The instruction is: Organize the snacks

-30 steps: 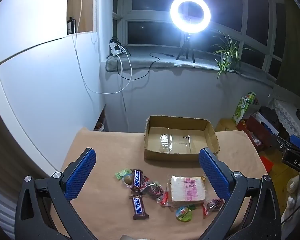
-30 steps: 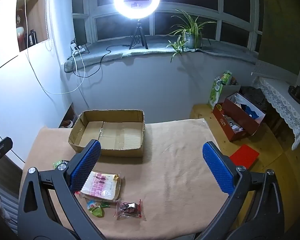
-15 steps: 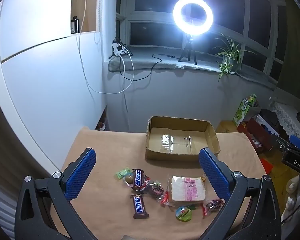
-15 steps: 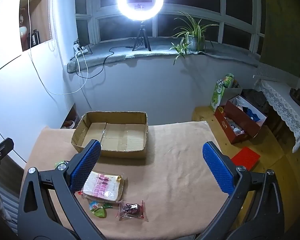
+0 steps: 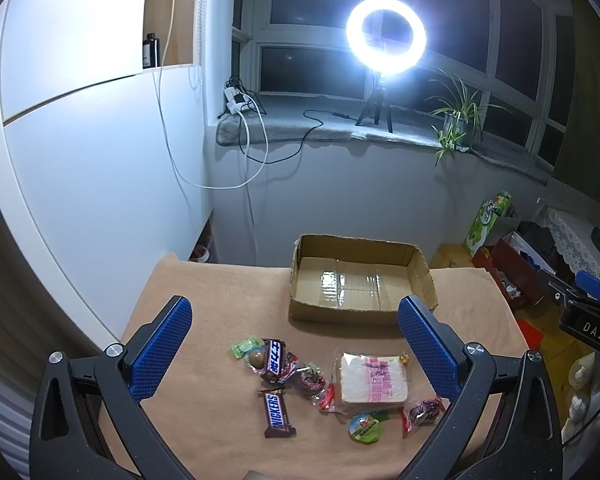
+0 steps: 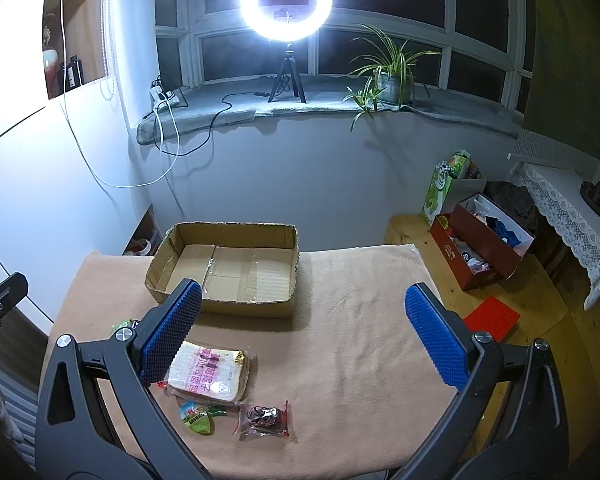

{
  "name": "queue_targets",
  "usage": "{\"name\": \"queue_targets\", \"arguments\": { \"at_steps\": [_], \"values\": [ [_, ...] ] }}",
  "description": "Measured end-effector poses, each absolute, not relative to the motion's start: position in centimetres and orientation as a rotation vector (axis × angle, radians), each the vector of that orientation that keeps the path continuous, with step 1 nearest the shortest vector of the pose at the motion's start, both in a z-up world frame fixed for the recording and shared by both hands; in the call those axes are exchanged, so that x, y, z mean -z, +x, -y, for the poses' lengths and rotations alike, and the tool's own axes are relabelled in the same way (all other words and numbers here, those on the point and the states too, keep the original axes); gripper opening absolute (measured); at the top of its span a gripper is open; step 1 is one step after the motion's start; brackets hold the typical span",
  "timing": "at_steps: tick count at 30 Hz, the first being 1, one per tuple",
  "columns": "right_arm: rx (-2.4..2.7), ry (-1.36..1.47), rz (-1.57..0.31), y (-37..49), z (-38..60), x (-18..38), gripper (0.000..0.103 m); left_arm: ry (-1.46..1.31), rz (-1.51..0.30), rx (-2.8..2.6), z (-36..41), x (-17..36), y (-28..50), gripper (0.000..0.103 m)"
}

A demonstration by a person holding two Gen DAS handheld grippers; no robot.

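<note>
1. A dim room at night, lit by a ring light point(image 5: 385, 35) on a windowsill; in front of it stands a table point(image 6: 352, 340) covered in tan cloth.
2. An empty, open cardboard box point(image 5: 360, 278) sits at the far middle of the table; every place below is given from this box.
3. The snacks lie loose on the cloth just on the near side of the box, none inside it: a Snickers bar point(image 5: 277, 414), a second chocolate bar point(image 5: 275, 358), a green candy point(image 5: 244, 347), a wrapped bread slice pack point(image 5: 374, 378), a round green sweet point(image 5: 365, 427) and small red-wrapped sweets point(image 5: 422, 410).
4. The Snickers bar's long axis runs roughly towards the box and away from it.
5. The left gripper point(image 5: 296, 344) hangs above the pile, its blue fingers spread wide, holding nothing; most snacks lie between and just ahead of them.
6. The right gripper point(image 6: 304, 332) is equally wide open and empty, above bare cloth nearer the box's right end; the bread pack point(image 6: 208, 372) lies by its left finger.
7. Judgement: the left gripper is nearer the pile, so a first pick probably falls to it.
</note>
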State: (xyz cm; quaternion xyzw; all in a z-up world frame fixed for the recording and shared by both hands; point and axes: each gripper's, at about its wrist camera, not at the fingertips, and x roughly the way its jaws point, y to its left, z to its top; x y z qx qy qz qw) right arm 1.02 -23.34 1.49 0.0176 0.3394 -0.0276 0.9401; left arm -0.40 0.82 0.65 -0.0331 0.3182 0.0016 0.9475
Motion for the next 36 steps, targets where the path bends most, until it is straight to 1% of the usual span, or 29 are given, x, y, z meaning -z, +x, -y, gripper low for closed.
{"name": "queue_targets", "arguments": {
  "at_steps": [36],
  "values": [
    [0.040,0.035,-0.716,2.0,23.4,0.0,0.103,-0.069,-0.648,0.008,-0.5,-0.3,0.4,0.102]
  ]
}}
